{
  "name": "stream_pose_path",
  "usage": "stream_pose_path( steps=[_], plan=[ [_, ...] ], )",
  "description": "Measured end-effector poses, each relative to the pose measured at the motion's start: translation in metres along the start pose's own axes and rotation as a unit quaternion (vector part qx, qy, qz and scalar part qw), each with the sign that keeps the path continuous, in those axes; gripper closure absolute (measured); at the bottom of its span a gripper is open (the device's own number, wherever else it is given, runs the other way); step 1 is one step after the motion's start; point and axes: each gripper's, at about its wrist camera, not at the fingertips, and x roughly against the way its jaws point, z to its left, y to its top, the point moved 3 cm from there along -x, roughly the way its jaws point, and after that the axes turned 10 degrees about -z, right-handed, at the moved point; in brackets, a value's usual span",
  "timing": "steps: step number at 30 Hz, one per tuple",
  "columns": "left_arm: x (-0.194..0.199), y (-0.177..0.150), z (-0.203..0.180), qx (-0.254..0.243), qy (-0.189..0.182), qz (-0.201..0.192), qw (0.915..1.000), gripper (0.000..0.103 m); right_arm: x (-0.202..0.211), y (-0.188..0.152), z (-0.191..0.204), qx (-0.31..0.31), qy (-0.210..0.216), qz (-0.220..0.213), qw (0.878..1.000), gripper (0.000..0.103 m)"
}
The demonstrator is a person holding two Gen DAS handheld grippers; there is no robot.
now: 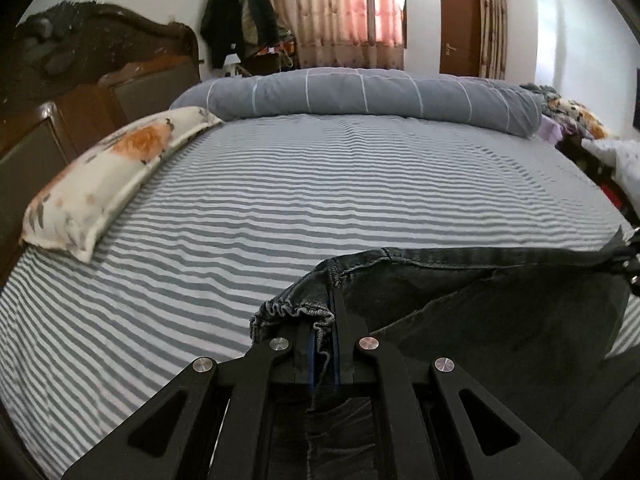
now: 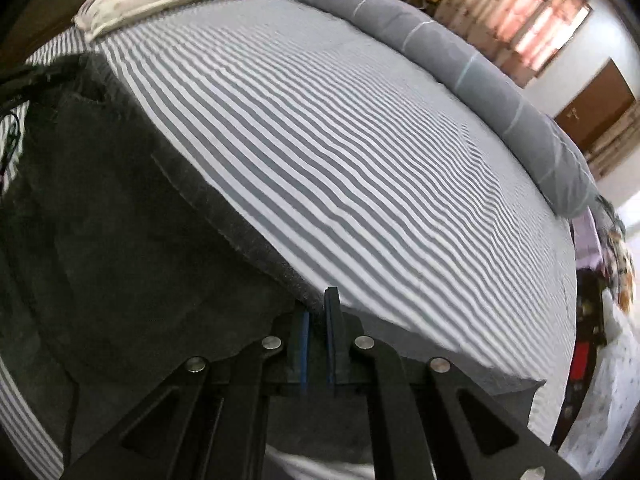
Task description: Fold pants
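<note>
Bunched waistband of the pants [image 1: 460, 304] is clamped in the nearly shut left gripper [image 1: 324, 344]; the far edge is pinched by the right gripper [image 2: 318, 320]. Dark denim is stretched crosswise between both, over the striped bed [image 1: 320, 200].

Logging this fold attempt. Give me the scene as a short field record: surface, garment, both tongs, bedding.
surface: bed with striped sheet
garment: dark denim pants, held up over the sheet's near edge
left tongs: shut on the gathered waistband end
right tongs: shut on the pants' edge
pillow: floral, by the headboard
duvet: grey, rolled along the far side
</note>
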Motion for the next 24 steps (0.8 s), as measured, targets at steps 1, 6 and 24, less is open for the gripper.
stream_pose_path(
  steps=[1,6,24],
  plan=[
    [0.006,-0.002,0.0,0.001,-0.002,-0.002,1.0,0.097,0.008,-0.004,-0.001,-0.008,-0.001,-0.004,1.0,0.098],
    [0.029,-0.004,0.001,0.017,-0.011,-0.004,0.9998,0.097,0.026,-0.017,0.002,-0.036,0.001,-0.015,0.999,0.098],
    [0.109,-0.079,-0.005,-0.007,-0.02,0.114,0.9933,0.091,0.042,-0.123,0.085,-0.097,0.06,0.035,0.993,0.098]
  ],
)
